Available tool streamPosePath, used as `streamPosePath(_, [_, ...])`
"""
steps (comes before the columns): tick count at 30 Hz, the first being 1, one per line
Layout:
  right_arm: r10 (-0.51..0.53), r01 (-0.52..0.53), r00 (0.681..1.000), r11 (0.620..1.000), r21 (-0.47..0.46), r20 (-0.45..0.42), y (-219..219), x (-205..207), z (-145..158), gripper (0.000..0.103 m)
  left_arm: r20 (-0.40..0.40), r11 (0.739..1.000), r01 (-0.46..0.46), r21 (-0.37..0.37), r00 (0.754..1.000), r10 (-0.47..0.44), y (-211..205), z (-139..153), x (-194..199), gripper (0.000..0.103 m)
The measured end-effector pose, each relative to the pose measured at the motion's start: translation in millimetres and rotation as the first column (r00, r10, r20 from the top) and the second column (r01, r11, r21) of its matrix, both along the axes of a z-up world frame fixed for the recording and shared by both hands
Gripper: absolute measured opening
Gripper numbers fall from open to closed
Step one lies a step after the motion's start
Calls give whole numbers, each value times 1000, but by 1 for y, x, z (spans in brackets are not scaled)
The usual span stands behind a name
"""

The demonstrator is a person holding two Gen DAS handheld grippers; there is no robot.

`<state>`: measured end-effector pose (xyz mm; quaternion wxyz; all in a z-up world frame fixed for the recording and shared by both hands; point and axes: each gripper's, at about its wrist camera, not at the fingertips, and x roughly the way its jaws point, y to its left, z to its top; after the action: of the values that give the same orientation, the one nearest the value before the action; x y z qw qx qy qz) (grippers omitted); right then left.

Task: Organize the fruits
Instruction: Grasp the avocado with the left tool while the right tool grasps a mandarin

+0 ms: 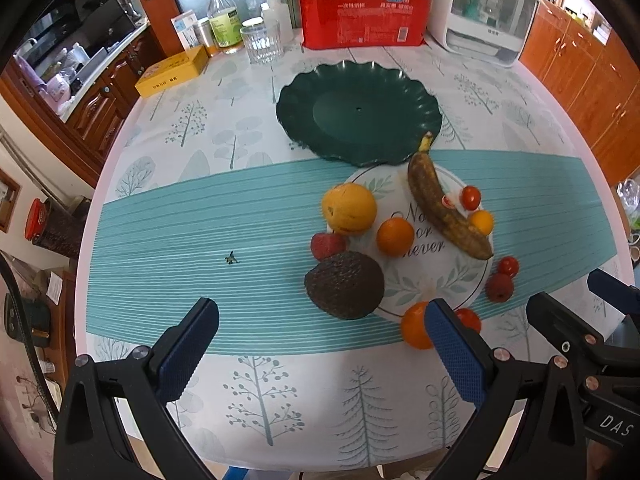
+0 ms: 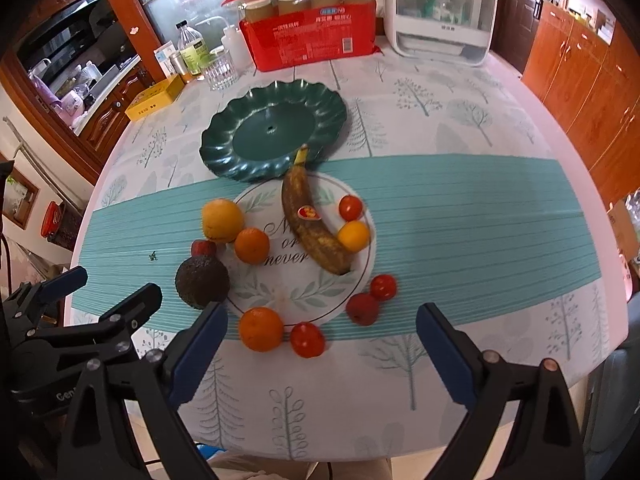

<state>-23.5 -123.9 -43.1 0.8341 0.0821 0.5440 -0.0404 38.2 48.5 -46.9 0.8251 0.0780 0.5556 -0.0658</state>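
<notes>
A brown-spotted banana [image 1: 444, 208] [image 2: 310, 224] lies on a round white mat [image 1: 436, 276] [image 2: 296, 280], its stem over the rim of an empty dark green scalloped plate [image 1: 356, 114] [image 2: 272, 136]. Around the mat lie an avocado [image 1: 344, 286] [image 2: 202, 282], a yellow fruit [image 1: 349, 208] [image 2: 222, 220], oranges [image 1: 395, 237] [image 2: 261, 329], cherry tomatoes [image 2: 307, 339] and dark red fruits [image 2: 362, 309]. My left gripper [image 1: 322, 318] is open and empty, near the avocado. My right gripper [image 2: 322, 328] is open and empty, near the front orange and tomato.
At the table's far edge stand a red pack of jars [image 1: 364, 12], a white appliance [image 1: 486, 12], a glass [image 1: 262, 42], bottles [image 1: 224, 20] and a yellow box [image 1: 172, 72]. Wooden cabinets [image 2: 580, 80] stand to the right.
</notes>
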Motion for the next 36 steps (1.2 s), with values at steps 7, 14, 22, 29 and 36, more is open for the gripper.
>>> streamPosePath(7, [-21, 22, 999, 999, 43, -38, 8, -1, -19, 93, -51, 999, 36, -2, 998, -36, 9, -23, 4, 102])
streamPosePath(14, [-34, 38, 998, 996, 76, -46, 10, -6, -37, 92, -106, 997, 80, -17, 991, -81, 10, -48, 8, 102])
streamPosePath(22, [-31, 36, 998, 994, 104, -46, 5, -16, -64, 84, -152, 997, 65, -37, 986, -70, 20, -75, 22, 102])
streamPosePath(29, [55, -55, 998, 994, 98, -1, 18, -21, -77, 76, -173, 997, 35, -69, 984, -47, 28, -90, 34, 102])
streamPosePath(36, [214, -214, 975, 977, -6, 66, 50, -14, -83, 68, -201, 988, 1, -153, 979, -32, 29, -99, 41, 102])
